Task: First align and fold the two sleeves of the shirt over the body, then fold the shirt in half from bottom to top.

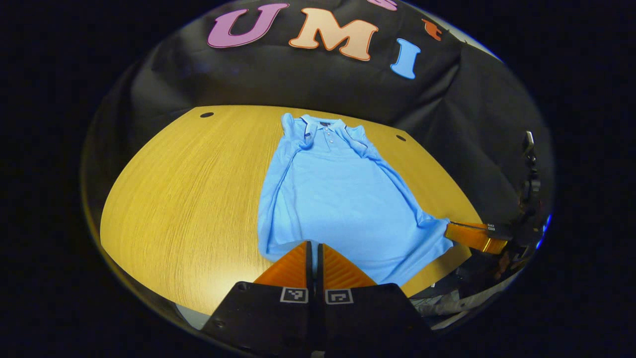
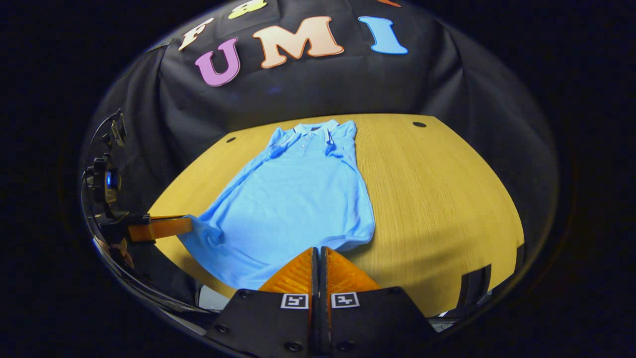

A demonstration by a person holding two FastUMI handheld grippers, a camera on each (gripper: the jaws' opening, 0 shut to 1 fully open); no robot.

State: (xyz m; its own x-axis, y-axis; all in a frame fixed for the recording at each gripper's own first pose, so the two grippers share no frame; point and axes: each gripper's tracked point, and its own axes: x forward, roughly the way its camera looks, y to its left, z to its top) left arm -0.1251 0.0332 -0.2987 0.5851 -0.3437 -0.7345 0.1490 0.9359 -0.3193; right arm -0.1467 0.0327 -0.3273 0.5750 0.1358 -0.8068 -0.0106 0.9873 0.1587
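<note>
While the shirt (image 1: 338, 199) lies flat on the tabletop (image 1: 189, 199), sleeves folded in, both grippers pinch its hem. Left gripper (image 1: 314, 244) and right gripper (image 2: 318, 249) each have fingers closed on cloth.

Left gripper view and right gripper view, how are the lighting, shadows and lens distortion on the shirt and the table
Left gripper view: the table edges bow from the fisheye; light is even and the shirt looks sharp, without glare. Right gripper view: the same curved table edges, a soft shadow on the wood near the shirt's hem, and dim light toward the sides.
</note>
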